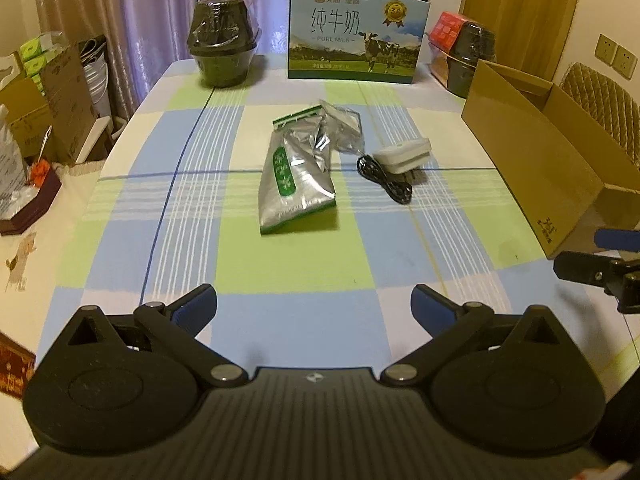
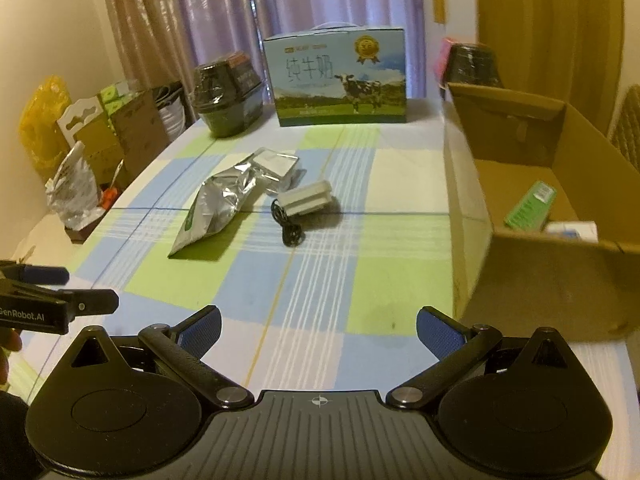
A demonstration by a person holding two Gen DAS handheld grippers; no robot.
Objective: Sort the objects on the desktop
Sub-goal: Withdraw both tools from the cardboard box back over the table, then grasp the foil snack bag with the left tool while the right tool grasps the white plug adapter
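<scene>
A silver foil pouch with a green label lies flat on the checked tablecloth, straight ahead of the left gripper and ahead and to the left of the right gripper. Touching its far end is a smaller crumpled foil packet. Just beside the pouch, on its right as seen from either gripper, sits a white charger with a coiled black cable trailing toward the grippers. Both grippers hover low over the near part of the table with their blue-padded fingers spread wide apart and nothing between them; each shows at the edge of the other's view. To the right of the right gripper stands an open cardboard box, its near flap folded down; inside lie a green box and a white item. At the far edge of the table stands a milk carton case printed with a cow, with a wrapped dark pot to its left and another wrapped pot to its right, behind the cardboard box.
</scene>
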